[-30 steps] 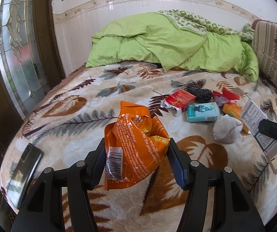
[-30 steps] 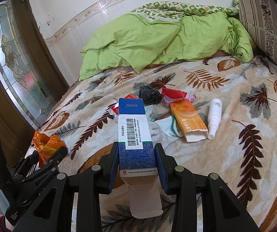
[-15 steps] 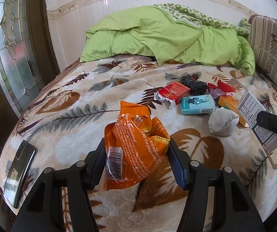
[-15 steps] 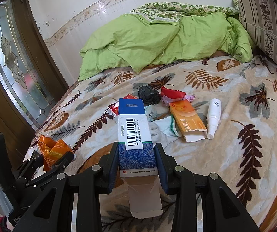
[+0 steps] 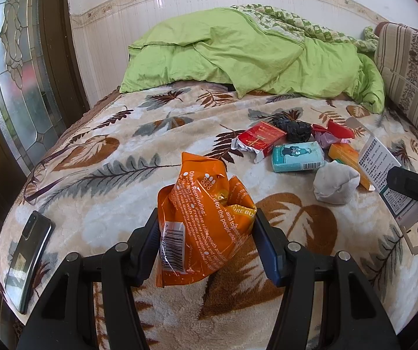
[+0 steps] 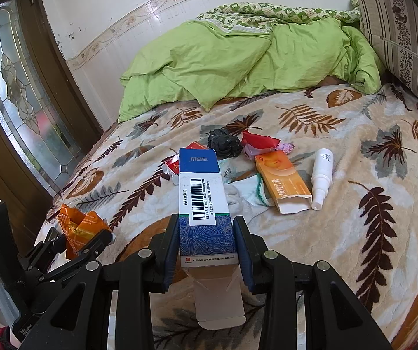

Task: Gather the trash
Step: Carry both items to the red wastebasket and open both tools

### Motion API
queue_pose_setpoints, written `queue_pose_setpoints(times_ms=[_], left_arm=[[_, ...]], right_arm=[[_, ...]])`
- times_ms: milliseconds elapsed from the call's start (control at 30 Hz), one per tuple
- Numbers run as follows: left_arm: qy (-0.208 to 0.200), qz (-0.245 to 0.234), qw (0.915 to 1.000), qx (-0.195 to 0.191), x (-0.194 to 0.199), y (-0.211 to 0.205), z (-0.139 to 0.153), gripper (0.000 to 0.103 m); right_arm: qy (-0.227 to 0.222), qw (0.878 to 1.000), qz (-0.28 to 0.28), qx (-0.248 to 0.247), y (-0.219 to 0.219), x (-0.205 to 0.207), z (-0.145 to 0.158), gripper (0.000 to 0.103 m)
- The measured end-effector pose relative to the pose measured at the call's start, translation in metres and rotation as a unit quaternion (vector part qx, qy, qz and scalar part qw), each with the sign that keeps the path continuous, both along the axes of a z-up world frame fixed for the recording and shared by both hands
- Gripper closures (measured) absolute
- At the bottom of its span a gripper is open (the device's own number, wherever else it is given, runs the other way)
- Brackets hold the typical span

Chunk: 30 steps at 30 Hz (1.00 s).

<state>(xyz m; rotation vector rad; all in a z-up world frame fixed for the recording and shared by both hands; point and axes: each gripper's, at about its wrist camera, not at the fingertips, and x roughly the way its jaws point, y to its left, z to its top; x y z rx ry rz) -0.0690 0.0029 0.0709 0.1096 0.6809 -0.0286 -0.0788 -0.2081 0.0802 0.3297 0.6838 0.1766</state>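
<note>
My left gripper (image 5: 206,230) is shut on a crumpled orange snack wrapper (image 5: 203,221) and holds it above the bed's near edge; it also shows in the right wrist view (image 6: 80,230). My right gripper (image 6: 206,233) is shut on a blue and white medicine box (image 6: 201,201) with its flap open. More trash lies mid-bed: a red packet (image 5: 260,140), a teal tissue pack (image 5: 298,157), a black crumpled bag (image 6: 223,143), an orange box (image 6: 282,185), a white spray bottle (image 6: 321,175), a red wrapper (image 6: 257,140) and a balled white sock (image 5: 336,185).
A black phone (image 5: 28,259) lies near the bed's front left corner, with eyeglasses (image 5: 42,175) beyond it. A green duvet (image 5: 252,58) is heaped at the far end. A striped cushion (image 5: 410,73) stands at the right. A glass door (image 5: 19,73) is on the left.
Both grippers have kept their hold. The left gripper has drawn back and turned a little left, so the trash pile sits farther off. The right gripper has barely moved.
</note>
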Motion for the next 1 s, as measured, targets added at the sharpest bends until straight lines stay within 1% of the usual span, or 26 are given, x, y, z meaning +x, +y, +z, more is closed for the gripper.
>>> queue_pose_setpoints(times_ms=[133,233,300,367,433,467,500,533,567,600,633,667,733,767,800,833,867,900,933,967,1000], left_arm=[[0.002,-0.002,1.0,-0.006,0.0,0.0,0.0,0.044],[0.001,-0.02,0.9993,-0.032,-0.004,-0.005,0.002,0.044],[-0.002,-0.049,0.9974,-0.052,-0.011,-0.015,0.007,0.044],[-0.003,-0.084,0.9943,-0.065,-0.019,-0.029,0.013,0.044],[-0.007,-0.133,0.9884,-0.073,-0.031,-0.051,0.022,0.044],[-0.007,-0.159,0.9842,-0.077,-0.036,-0.064,0.027,0.044],[-0.007,-0.188,0.9786,-0.084,-0.045,-0.078,0.033,0.044],[-0.005,-0.212,0.9727,-0.093,-0.051,-0.09,0.038,0.044],[0.0,-0.24,0.9655,-0.102,-0.059,-0.104,0.043,0.044],[0.006,-0.275,0.9549,-0.111,-0.069,-0.124,0.05,0.044],[0.01,-0.294,0.949,-0.114,-0.075,-0.136,0.054,0.044],[0.015,-0.317,0.941,-0.117,-0.084,-0.152,0.058,0.044],[0.027,-0.368,0.9208,-0.126,-0.102,-0.187,0.068,0.044],[0.031,-0.391,0.9109,-0.129,-0.111,-0.205,0.073,0.044],[0.037,-0.415,0.8997,-0.131,-0.122,-0.225,0.077,0.044],[0.044,-0.436,0.8892,-0.132,-0.13,-0.242,0.08,0.044],[0.053,-0.456,0.8782,-0.133,-0.139,-0.261,0.081,0.044],[0.064,-0.479,0.8652,-0.134,-0.151,-0.285,0.082,0.044],[0.071,-0.49,0.8585,-0.132,-0.158,-0.298,0.081,0.044],[0.081,-0.504,0.85,-0.129,-0.165,-0.316,0.079,0.044],[0.092,-0.521,0.8395,-0.125,-0.176,-0.338,0.076,0.044]], right_arm=[[0.0,1.0,-0.003,0.001,-0.002,-0.001,0.0,0.065],[-0.006,1.0,-0.016,0.013,-0.013,-0.007,0.006,0.065],[-0.012,0.999,-0.029,0.029,-0.027,-0.017,0.013,0.065],[-0.017,0.997,-0.045,0.06,-0.048,-0.035,0.02,0.064],[-0.018,0.995,-0.057,0.078,-0.066,-0.053,0.024,0.065],[-0.019,0.993,-0.069,0.089,-0.082,-0.069,0.028,0.065],[-0.021,0.992,-0.078,0.093,-0.092,-0.079,0.03,0.065],[-0.023,0.991,-0.095,0.095,-0.11,-0.097,0.034,0.065],[-0.024,0.989,-0.109,0.095,-0.123,-0.111,0.037,0.065],[-0.027,0.987,-0.126,0.096,-0.138,-0.127,0.039,0.065],[-0.028,0.985,-0.143,0.095,-0.152,-0.142,0.041,0.065],[-0.029,0.981,-0.165,0.093,-0.17,-0.161,0.043,0.065],[-0.028,0.974,-0.209,0.087,-0.201,-0.198,0.044,0.065],[-0.025,0.967,-0.239,0.086,-0.222,-0.222,0.043,0.065],[-0.024,0.962,-0.257,0.087,-0.234,-0.237,0.042,0.065],[-0.024,0.955,-0.282,0.088,-0.251,-0.258,0.04,0.065],[-0.023,0.948,-0.304,0.087,-0.264,-0.275,0.039,0.065],[-0.022,0.943,-0.321,0.086,-0.273,-0.287,0.039,0.065],[-0.021,0.937,-0.337,0.086,-0.283,-0.3,0.038,0.065],[-0.021,0.93,-0.355,0.089,-0.296,-0.315,0.036,0.065],[-0.021,0.926,-0.366,0.09,-0.304,-0.325,0.036,0.064]])
